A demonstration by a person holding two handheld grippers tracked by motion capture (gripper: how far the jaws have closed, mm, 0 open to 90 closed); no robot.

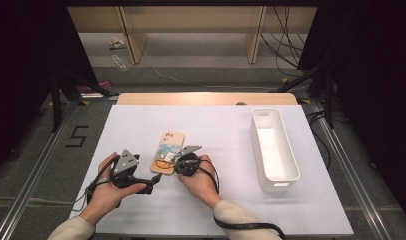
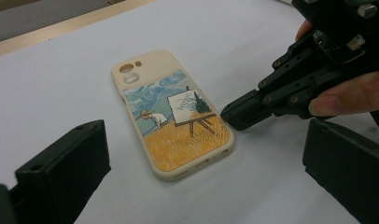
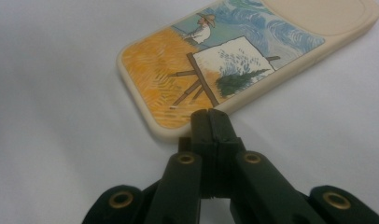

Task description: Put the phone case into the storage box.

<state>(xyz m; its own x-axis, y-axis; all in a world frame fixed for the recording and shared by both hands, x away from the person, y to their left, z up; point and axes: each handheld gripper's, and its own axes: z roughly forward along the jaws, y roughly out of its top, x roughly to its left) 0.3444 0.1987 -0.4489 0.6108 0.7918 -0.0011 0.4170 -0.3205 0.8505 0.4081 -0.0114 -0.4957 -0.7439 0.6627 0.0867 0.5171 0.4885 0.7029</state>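
Here, glossy rounded phone case point(image 2: 171, 114), matte black right tongs point(image 2: 234, 114) touching

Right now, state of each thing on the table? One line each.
phone case: lying flat, picture side up, not gripped.
right gripper: jaws shut with nothing between them, tips at the case's long edge.
left gripper: jaws open, nothing between them, aimed at the case.
white bin: upright, nothing inside, apart from the case.
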